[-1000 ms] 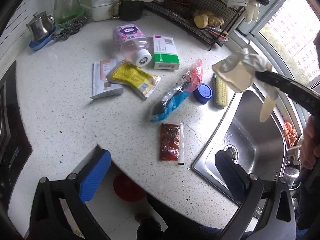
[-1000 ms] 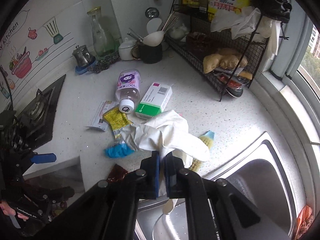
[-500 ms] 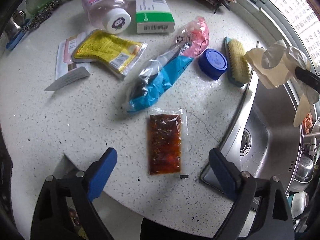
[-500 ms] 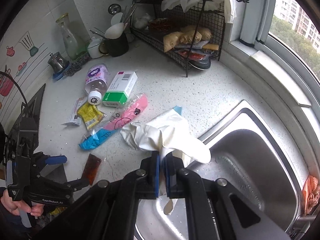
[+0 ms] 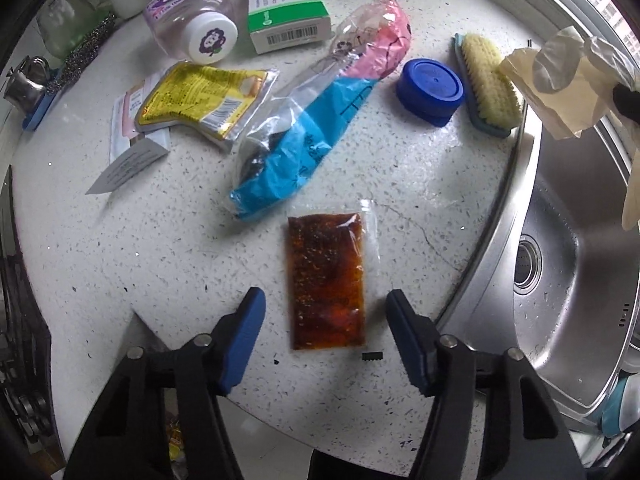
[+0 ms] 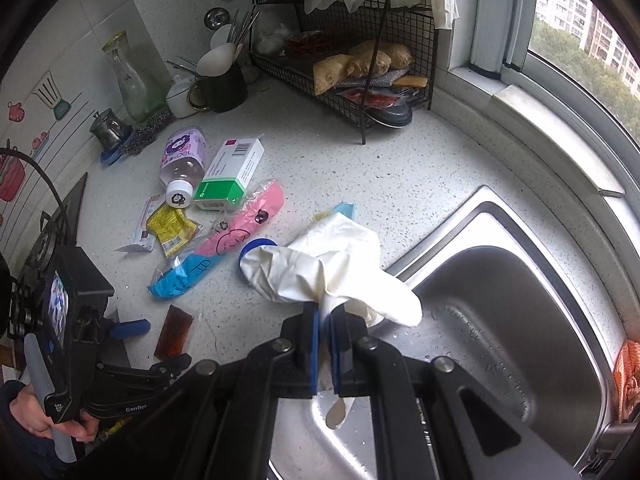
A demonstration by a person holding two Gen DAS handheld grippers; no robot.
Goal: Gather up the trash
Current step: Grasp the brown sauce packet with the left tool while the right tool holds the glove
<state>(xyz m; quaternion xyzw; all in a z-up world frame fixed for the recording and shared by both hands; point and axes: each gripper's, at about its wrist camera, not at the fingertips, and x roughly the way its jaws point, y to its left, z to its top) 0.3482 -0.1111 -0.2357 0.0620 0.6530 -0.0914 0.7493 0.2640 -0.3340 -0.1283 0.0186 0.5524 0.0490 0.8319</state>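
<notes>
Closing around the sauce packet (image 5: pixel 326 280) untouched, left hand-held gripper (image 5: pixel 324 320) — right hand-held gripper (image 6: pixel 325 336) clamps glove (image 6: pixel 320 268), half-hiding cap (image 6: pixel 256 245).

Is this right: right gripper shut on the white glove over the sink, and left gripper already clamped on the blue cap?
Not the cap. In the left wrist view the left gripper straddles the brown sauce packet, jaws closing but pads not yet touching; the blue cap lies untouched farther away. The right gripper is indeed shut on the white glove at the sink.
</notes>
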